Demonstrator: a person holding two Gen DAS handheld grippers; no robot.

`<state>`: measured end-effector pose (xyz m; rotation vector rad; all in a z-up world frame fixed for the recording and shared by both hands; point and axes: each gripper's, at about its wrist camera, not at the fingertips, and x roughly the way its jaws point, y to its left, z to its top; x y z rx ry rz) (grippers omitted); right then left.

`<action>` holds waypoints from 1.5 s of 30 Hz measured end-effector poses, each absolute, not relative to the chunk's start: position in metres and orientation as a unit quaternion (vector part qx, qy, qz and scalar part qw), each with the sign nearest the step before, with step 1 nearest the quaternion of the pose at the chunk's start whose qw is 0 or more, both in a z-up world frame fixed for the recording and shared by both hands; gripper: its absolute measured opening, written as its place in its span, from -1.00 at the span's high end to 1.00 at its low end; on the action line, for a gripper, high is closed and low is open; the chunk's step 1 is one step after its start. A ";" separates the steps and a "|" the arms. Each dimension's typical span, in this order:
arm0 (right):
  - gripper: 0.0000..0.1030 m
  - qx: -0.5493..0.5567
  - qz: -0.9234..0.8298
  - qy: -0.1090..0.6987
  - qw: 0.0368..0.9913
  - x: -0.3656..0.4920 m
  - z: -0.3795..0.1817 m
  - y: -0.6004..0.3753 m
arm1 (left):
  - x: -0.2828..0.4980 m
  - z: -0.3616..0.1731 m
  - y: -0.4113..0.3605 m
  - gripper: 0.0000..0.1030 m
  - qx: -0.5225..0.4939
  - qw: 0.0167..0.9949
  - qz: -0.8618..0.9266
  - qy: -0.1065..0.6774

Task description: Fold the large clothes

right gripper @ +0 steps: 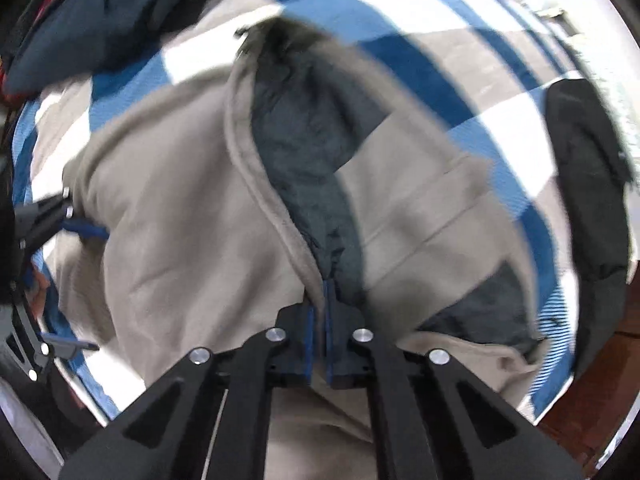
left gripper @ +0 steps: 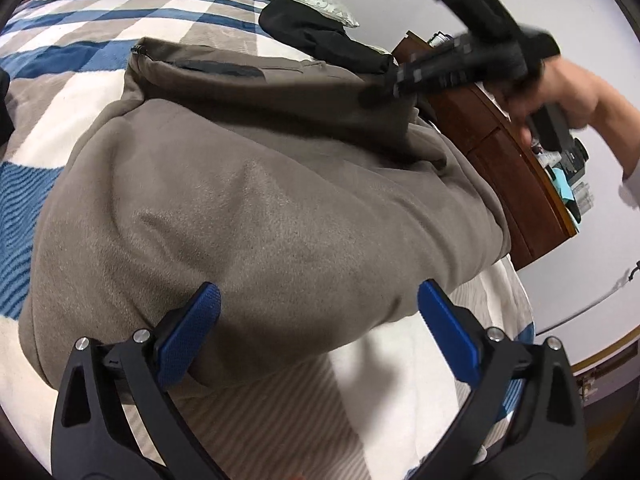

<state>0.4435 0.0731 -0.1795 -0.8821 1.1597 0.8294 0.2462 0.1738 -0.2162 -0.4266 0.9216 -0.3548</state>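
While the jacket (left gripper: 256, 200) lies spread on the bed (left gripper: 80, 20), we have our right gripper (right gripper: 319, 308) clamped on its front edge, where the dark lining (right gripper: 304, 140) shows. Our left gripper (left gripper: 320, 312) hangs spread wide over the lower body, gripping nothing. We judge the fold of one front panel to be in hand. Next we likely need to carry that edge across and lay it flat, with the left pinning the cloth.

Black garment (left gripper: 320, 36) (bunched) beyond jacket (left gripper: 260, 200), nightstand (left gripper: 516, 160) crowding right edge
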 end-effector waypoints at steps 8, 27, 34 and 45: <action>0.93 -0.348 0.283 0.460 0.766 0.513 -0.146 0.072 | 0.244 -0.208 0.173 -0.87 -0.161 0.873 -0.149 0.436; -0.86 -0.297 0.293 0.494 0.763 0.513 -0.189 0.043 | 0.243 -0.196 0.169 -0.87 -0.100 0.900 -0.132 0.403; -0.86 -0.263 0.269 0.505 0.777 0.493 -0.164 -0.014 | 0.238 -0.186 0.185 -0.87 -0.105 0.909 -0.117 0.387; -0.86 -0.199 0.189 0.557 0.784 0.488 -0.247 -0.088 | 0.245 -0.211 0.183 -0.87 -0.109 0.886 -0.116 0.436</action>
